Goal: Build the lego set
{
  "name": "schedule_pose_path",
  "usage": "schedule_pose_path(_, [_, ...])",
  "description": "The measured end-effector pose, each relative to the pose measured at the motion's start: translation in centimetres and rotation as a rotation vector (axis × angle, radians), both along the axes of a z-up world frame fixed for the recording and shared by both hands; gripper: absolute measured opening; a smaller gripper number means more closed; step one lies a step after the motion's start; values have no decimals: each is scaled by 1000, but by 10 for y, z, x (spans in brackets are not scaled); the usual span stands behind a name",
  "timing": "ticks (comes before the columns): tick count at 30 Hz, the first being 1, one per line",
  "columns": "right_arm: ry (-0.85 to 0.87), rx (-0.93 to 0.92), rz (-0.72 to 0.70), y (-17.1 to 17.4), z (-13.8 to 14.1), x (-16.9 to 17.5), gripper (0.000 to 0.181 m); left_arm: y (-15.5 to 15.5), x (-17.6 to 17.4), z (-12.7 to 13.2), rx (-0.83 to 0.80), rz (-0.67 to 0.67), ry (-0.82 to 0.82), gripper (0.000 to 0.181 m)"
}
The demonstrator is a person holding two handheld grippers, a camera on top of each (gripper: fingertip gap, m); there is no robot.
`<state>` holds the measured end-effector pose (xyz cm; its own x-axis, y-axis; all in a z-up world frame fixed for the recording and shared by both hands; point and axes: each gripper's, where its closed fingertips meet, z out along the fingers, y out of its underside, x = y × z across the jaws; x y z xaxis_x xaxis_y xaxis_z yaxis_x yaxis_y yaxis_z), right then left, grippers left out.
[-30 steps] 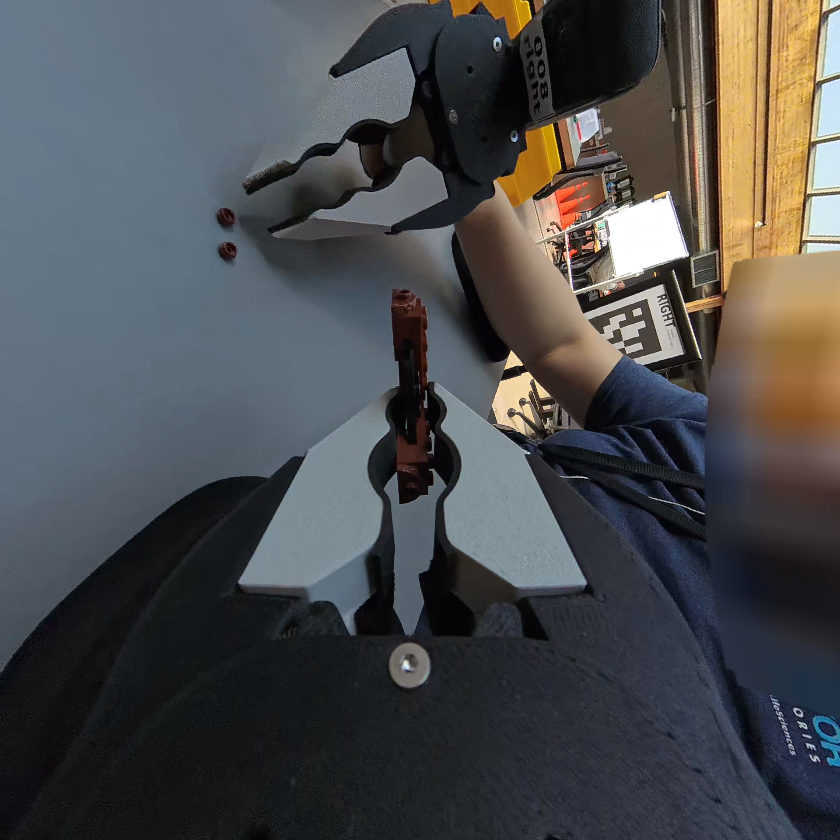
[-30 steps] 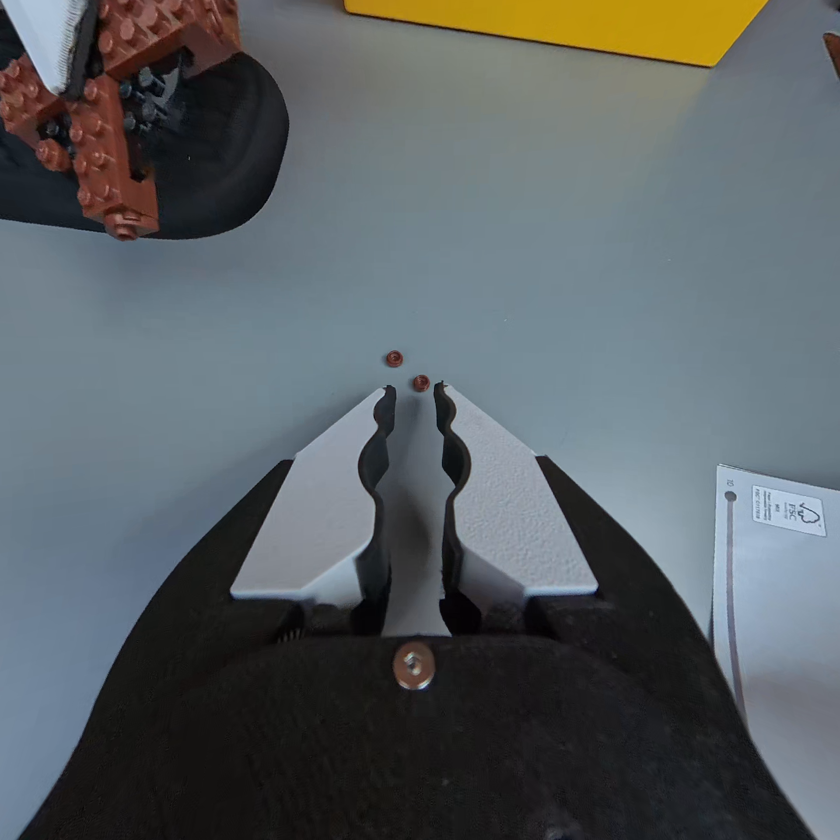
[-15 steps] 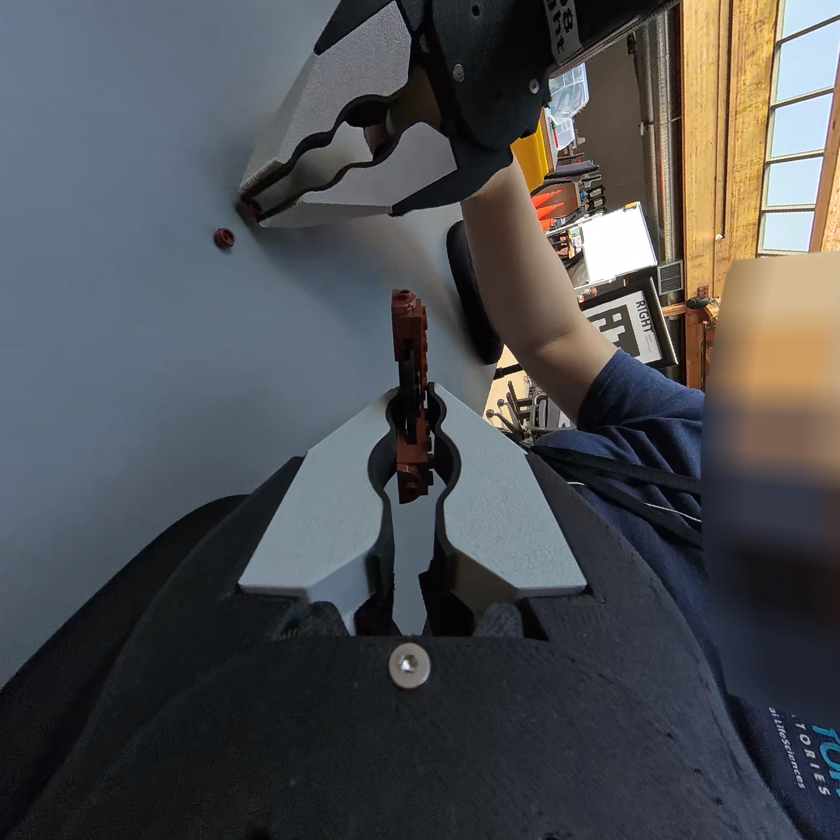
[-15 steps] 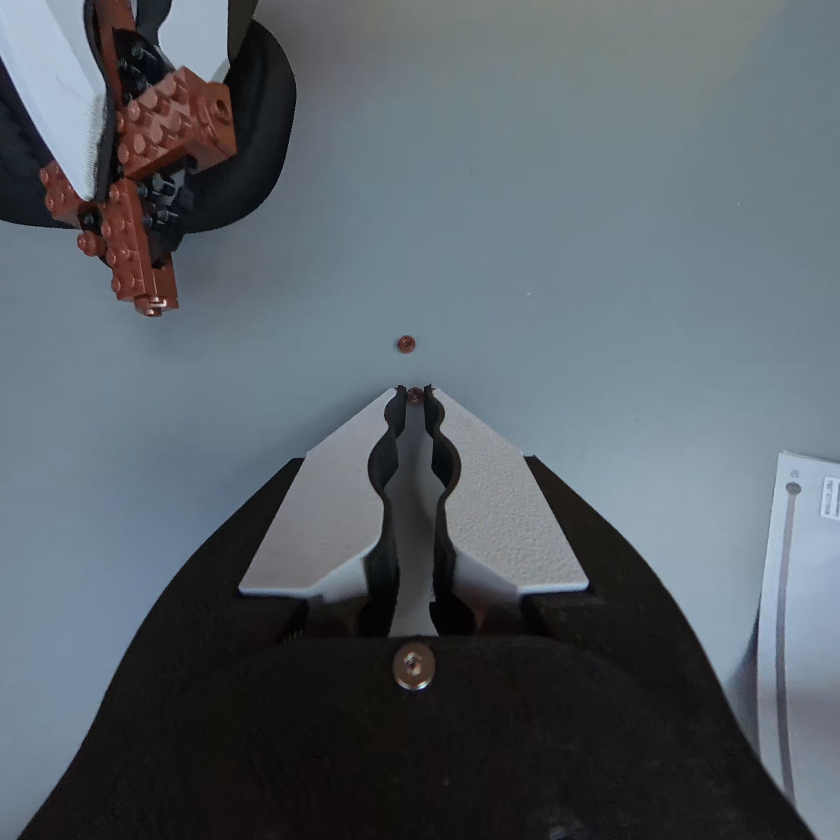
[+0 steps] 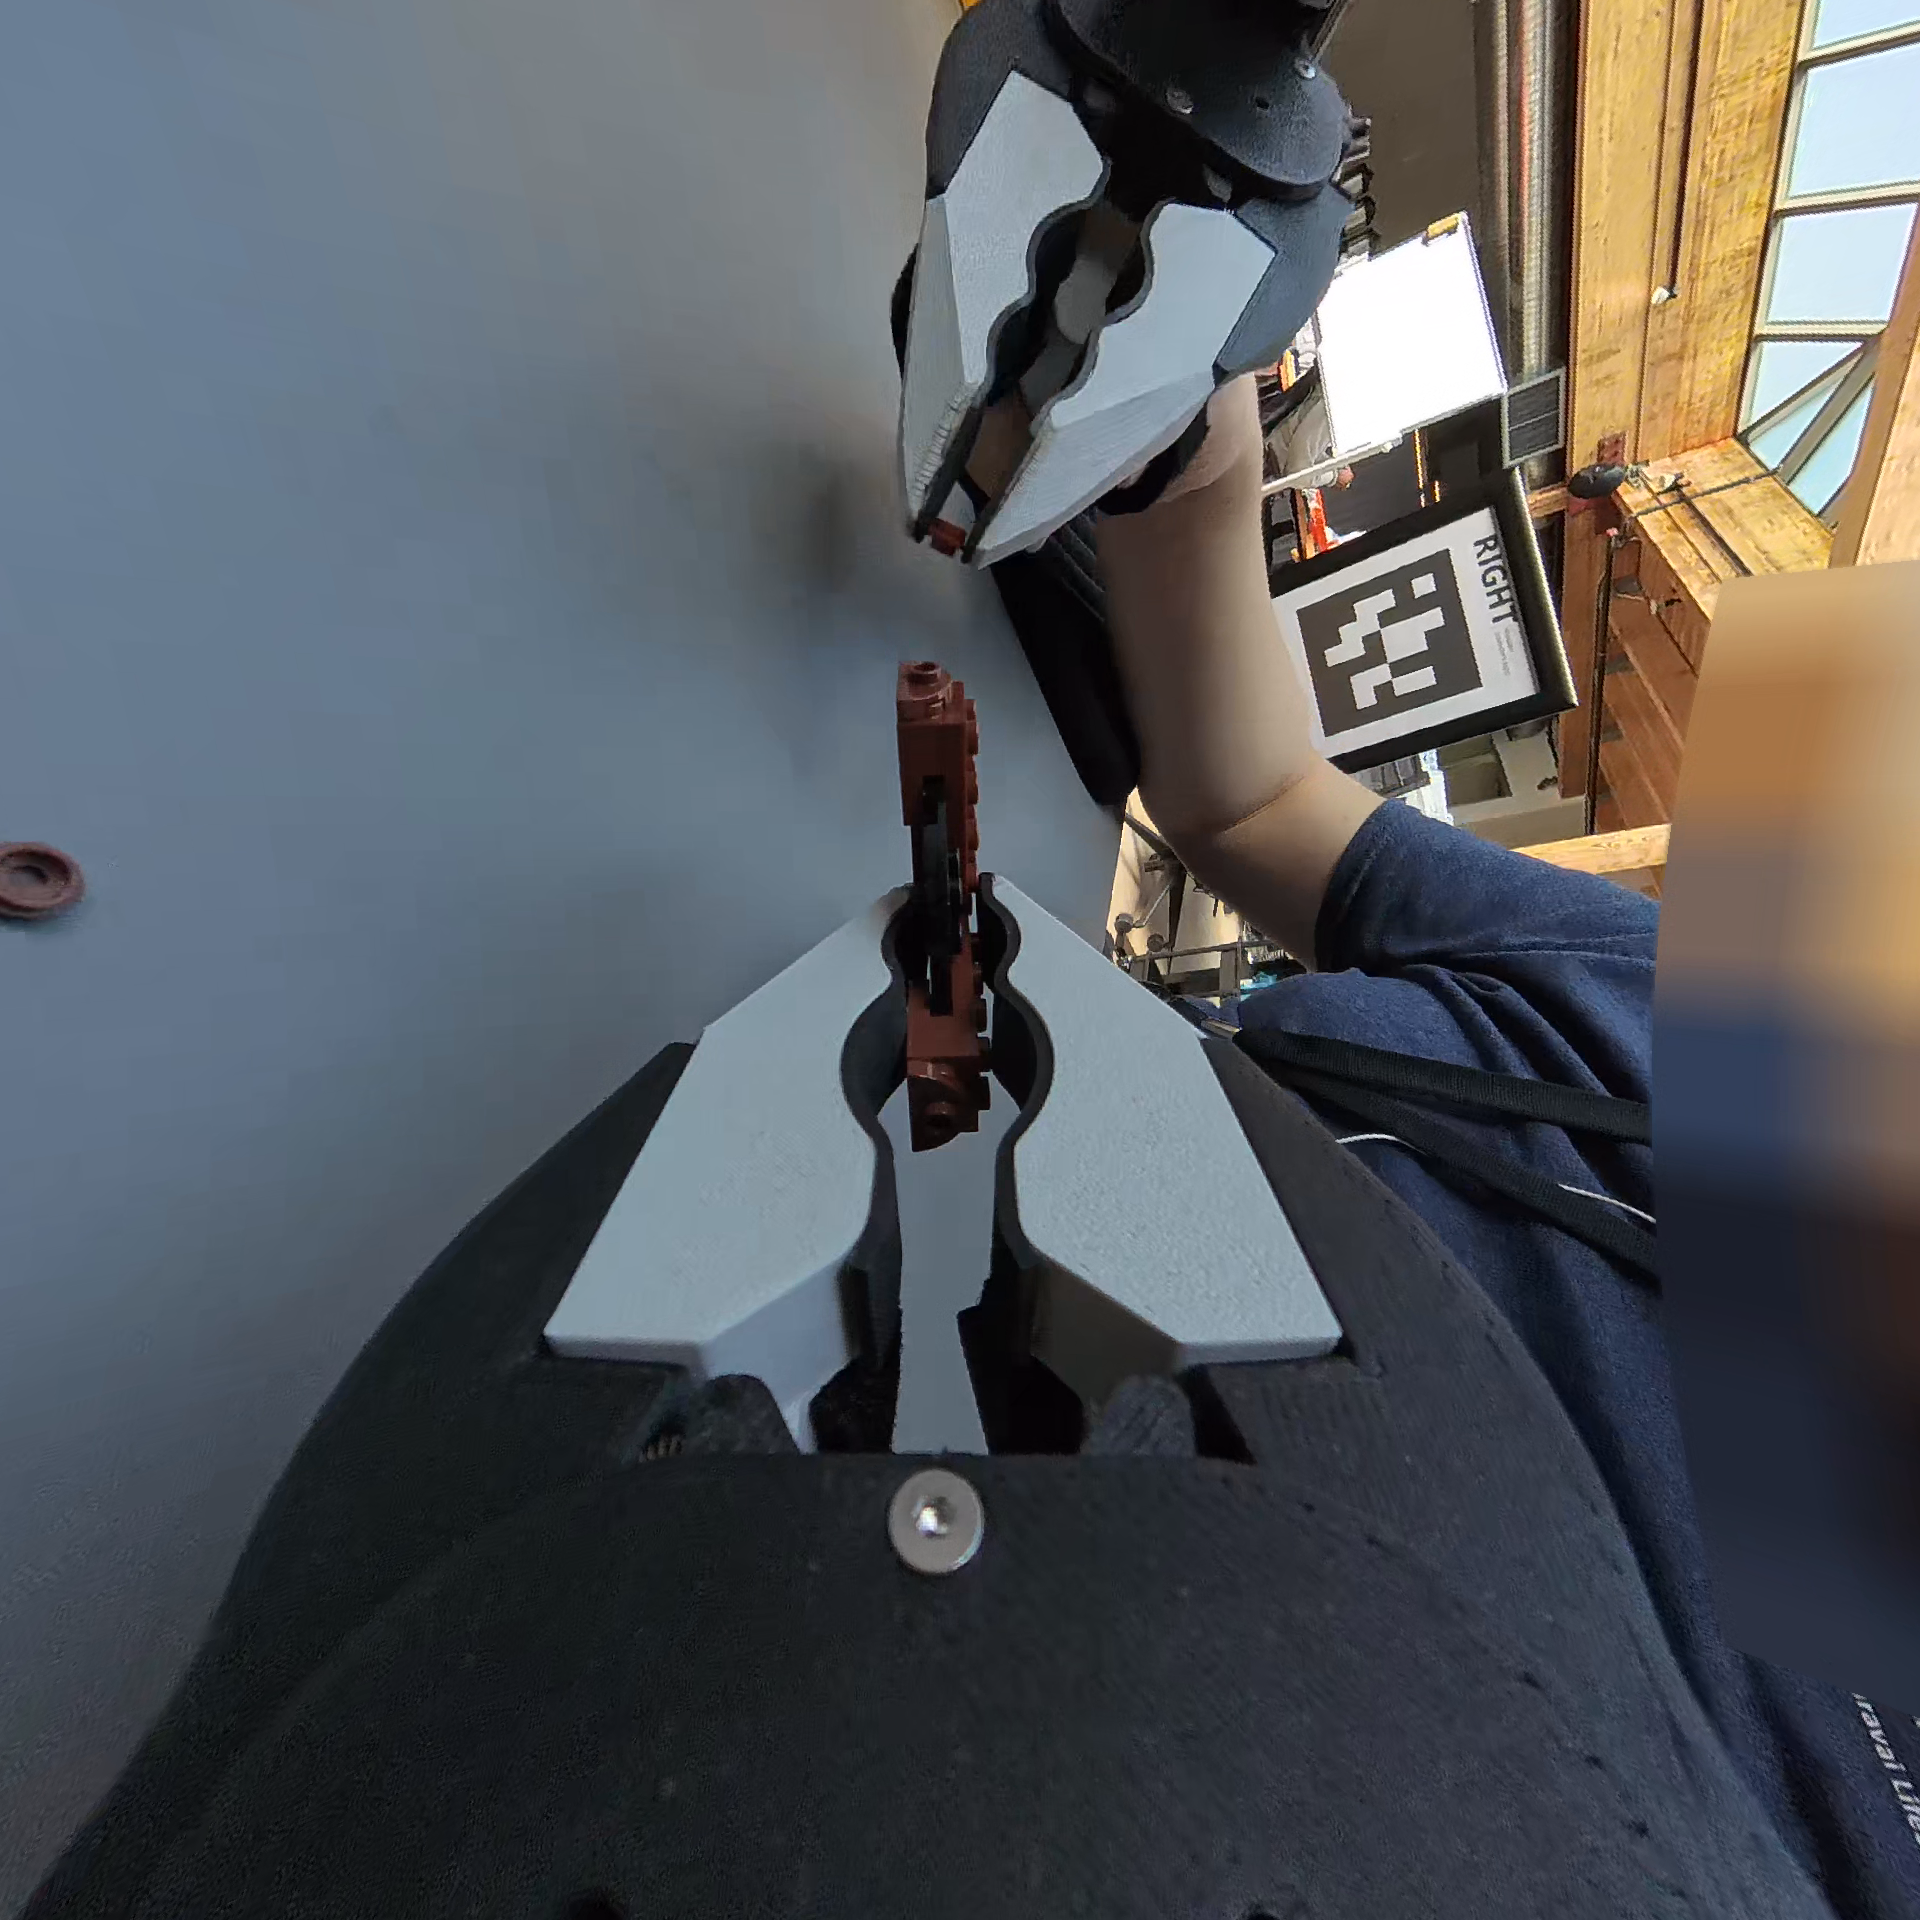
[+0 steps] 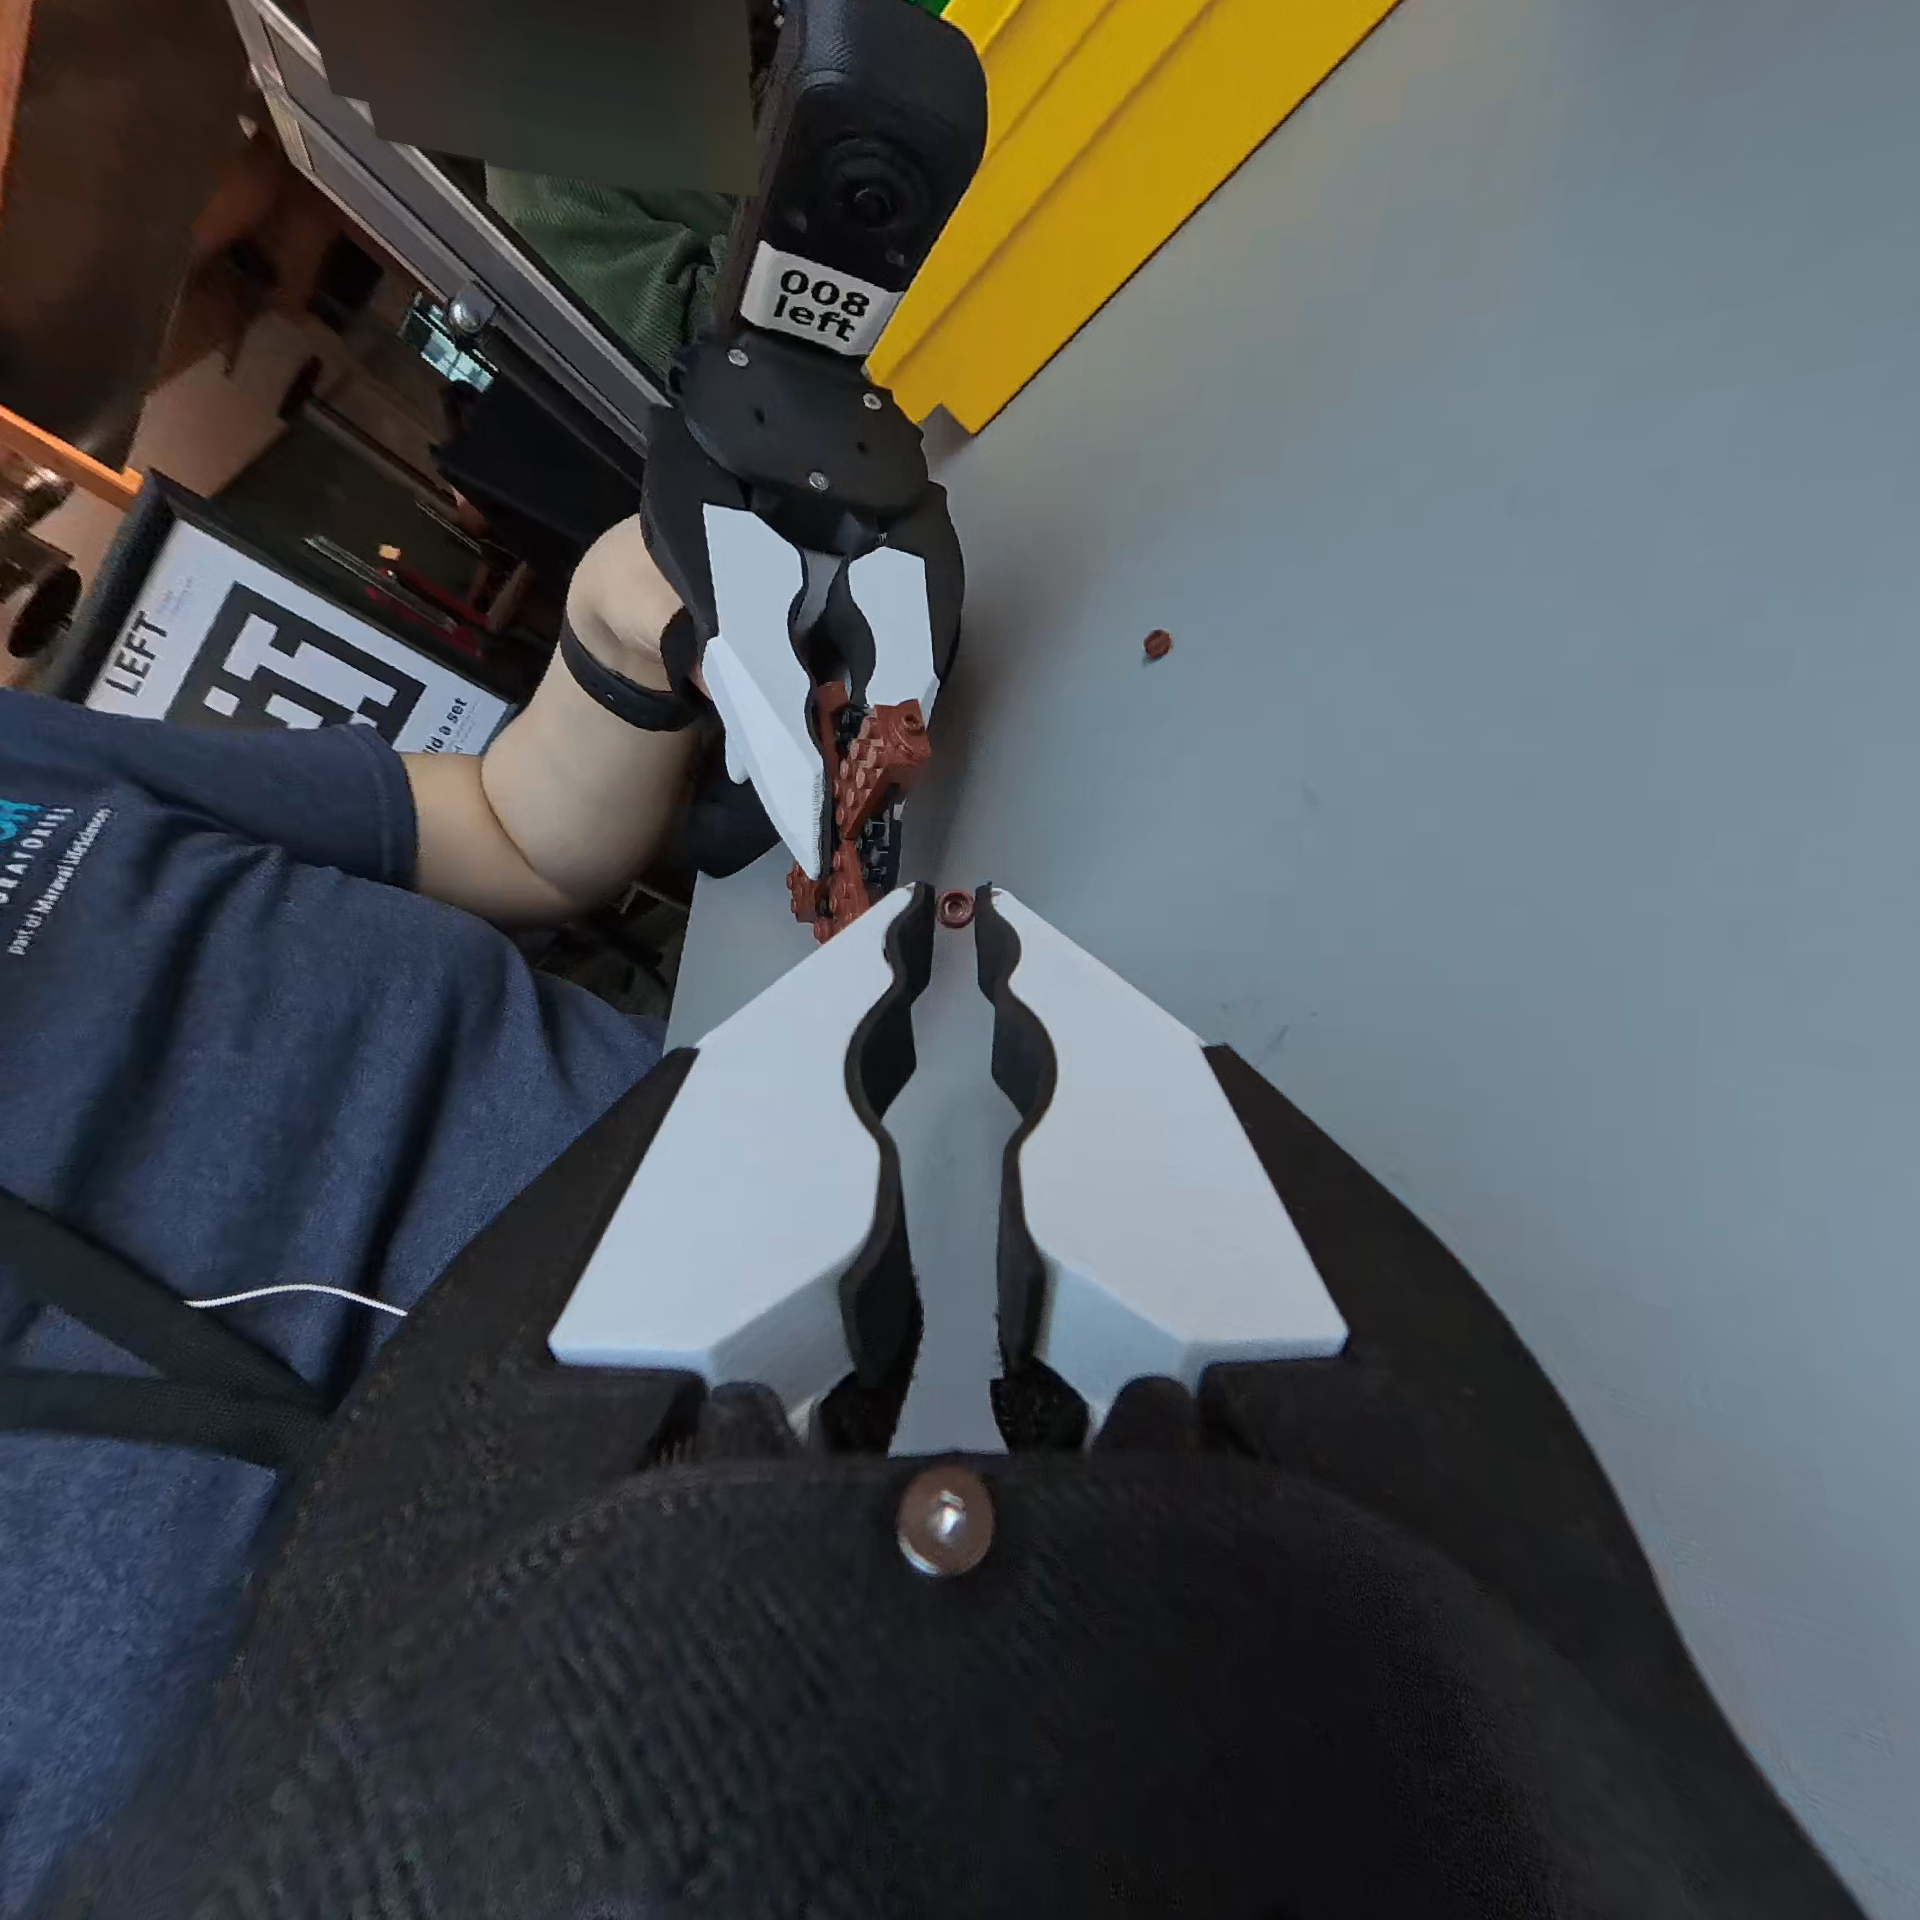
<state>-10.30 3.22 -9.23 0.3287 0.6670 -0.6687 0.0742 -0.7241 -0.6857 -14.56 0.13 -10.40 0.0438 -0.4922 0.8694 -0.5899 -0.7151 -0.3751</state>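
My left gripper (image 5: 948, 891) is shut on a reddish-brown and black lego assembly (image 5: 940, 914), which sticks out past the fingertips above the grey table (image 5: 416, 468). In the right wrist view the left gripper (image 6: 831, 842) and the assembly (image 6: 862, 790) hang near the table's edge. My right gripper (image 6: 954, 902) is shut on a small round reddish-brown stud (image 6: 954, 906) at its fingertips. In the left wrist view the right gripper (image 5: 943, 538) holds the stud (image 5: 943, 536) just above the assembly's top end. A second round stud (image 5: 36, 881) lies on the table, also visible in the right wrist view (image 6: 1157, 644).
A yellow bin (image 6: 1091, 187) stands at the back of the table. A person's arm (image 5: 1226, 748) and dark blue shirt (image 6: 208, 987) are close behind the grippers. Framed black-and-white marker boards (image 5: 1413, 634) stand off the table edge. Left tips to right tips: about 6 cm.
My right gripper closed on one of the two studs on the table, lifted it and swung over toward the assembly in my left gripper. One stud stays on the table.
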Motion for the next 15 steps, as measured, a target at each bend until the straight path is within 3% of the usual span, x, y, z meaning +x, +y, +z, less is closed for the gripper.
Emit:
schedule_pose_path(5, [-283,112,50,-5,-38,10,7,-2,4,-7,22,6,29,6])
schedule_pose_path(8, [-352,235,70,-4,-39,6,9,-4,2,-3,24,17,20,6])
schedule_pose_path(12, [-592,570,128,-11,-41,9,18,-2,-5,0,35,39,16,6])
schedule_pose_path(15, [-631,622,135,-23,-45,10,19,1,-11,1,42,66,11,6])
